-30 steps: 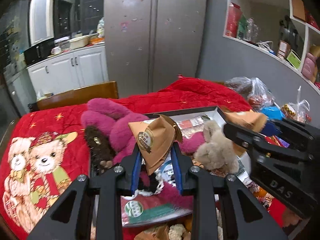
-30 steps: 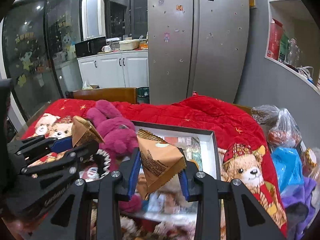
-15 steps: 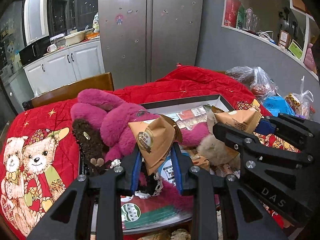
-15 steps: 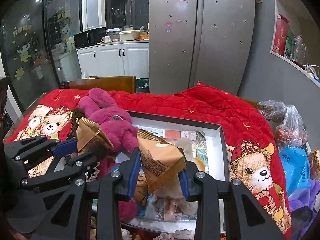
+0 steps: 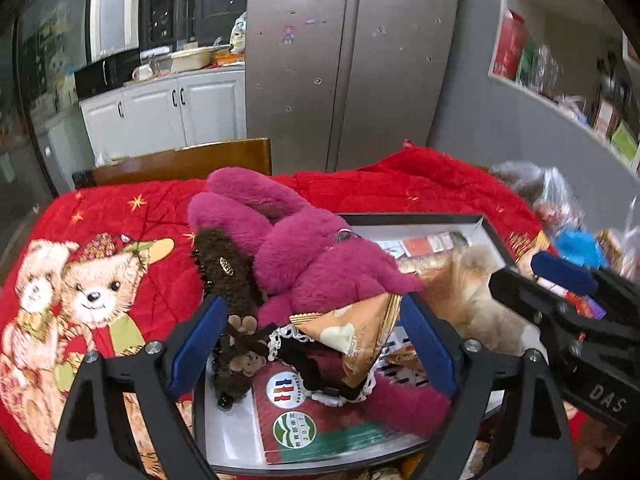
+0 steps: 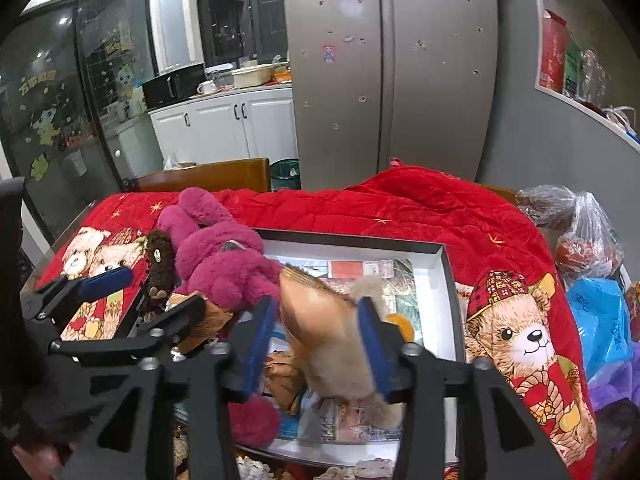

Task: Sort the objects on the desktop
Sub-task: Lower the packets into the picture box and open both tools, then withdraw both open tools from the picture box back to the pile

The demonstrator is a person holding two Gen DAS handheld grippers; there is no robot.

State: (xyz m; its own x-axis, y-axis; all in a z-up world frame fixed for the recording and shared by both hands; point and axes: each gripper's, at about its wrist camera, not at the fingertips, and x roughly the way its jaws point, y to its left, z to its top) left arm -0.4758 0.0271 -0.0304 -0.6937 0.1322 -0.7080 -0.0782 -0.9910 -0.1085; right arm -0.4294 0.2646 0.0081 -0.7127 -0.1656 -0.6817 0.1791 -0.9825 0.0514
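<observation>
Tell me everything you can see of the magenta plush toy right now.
The magenta plush toy is fuzzy, with two long ears reaching toward the chair. It lies sprawled over the near-left corner of the shallow box, partly on the red quilt. A small dark brown plush leans against its left side; neither gripper touches it.

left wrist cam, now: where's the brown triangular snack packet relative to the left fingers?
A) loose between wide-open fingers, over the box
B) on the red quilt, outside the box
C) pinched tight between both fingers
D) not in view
A: the snack packet sits between the left gripper's widely spread fingers, which have just been opening, over the box.
</observation>
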